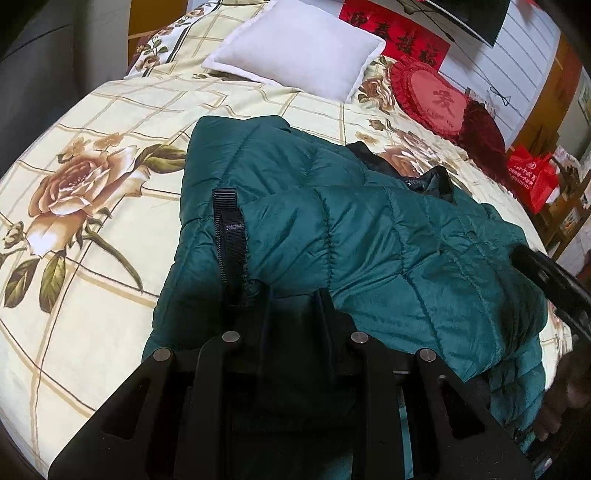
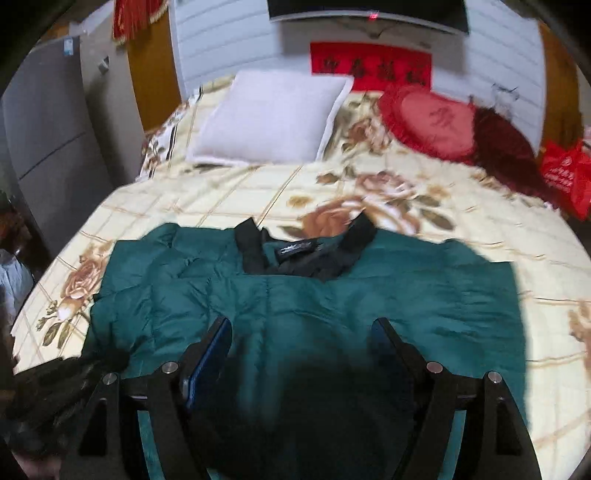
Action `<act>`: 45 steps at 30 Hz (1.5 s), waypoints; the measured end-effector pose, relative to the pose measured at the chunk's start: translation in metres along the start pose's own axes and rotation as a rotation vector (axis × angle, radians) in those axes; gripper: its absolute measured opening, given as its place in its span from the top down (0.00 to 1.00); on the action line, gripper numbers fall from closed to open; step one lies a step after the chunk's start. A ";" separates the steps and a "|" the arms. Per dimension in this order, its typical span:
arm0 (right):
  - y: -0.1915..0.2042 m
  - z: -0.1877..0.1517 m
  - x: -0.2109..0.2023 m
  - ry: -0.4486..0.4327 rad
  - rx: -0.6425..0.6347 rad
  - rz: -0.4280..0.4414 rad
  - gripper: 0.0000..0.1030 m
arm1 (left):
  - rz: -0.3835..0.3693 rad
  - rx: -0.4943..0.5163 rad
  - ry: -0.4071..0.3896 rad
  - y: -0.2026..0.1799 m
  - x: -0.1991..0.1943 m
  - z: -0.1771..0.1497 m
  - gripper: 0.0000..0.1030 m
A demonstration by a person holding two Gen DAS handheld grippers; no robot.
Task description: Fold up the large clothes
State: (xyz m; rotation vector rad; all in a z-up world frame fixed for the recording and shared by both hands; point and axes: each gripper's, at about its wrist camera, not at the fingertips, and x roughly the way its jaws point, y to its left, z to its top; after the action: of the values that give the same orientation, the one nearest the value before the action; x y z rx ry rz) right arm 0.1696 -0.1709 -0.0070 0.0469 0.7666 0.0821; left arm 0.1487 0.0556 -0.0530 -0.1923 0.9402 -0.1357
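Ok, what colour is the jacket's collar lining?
Black, against the teal jacket; the collar shows best in the right wrist view.

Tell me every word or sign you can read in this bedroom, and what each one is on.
Red wall banner: black Chinese characters, too blurred to read.
Red heart-shaped cushion: one large Chinese character, not clear enough to quote.
Red bag: pale print and a round logo, too small.
Green padded jacket: black neck label with pale writing, unreadable.
Nothing reads clearly enough to quote.

Teal jacket (image 2: 303, 306) (rose-print cream bedspread (image 2: 229, 192))
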 end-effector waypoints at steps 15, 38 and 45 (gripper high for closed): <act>-0.080 -0.066 0.001 0.053 0.027 -0.069 0.22 | 0.054 0.052 -0.020 -0.007 0.003 -0.003 0.78; -0.093 -0.064 -0.034 0.024 0.106 -0.076 0.19 | 0.023 0.067 -0.024 -0.005 -0.006 -0.003 0.78; -0.125 -0.104 -0.121 0.022 0.119 -0.141 0.19 | -0.045 0.137 -0.072 -0.006 -0.061 -0.026 0.38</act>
State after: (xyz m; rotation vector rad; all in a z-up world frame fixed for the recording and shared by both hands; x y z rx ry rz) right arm 0.0179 -0.3050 -0.0074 0.1044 0.7942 -0.0973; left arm 0.0915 0.0589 -0.0187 -0.0917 0.8521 -0.2325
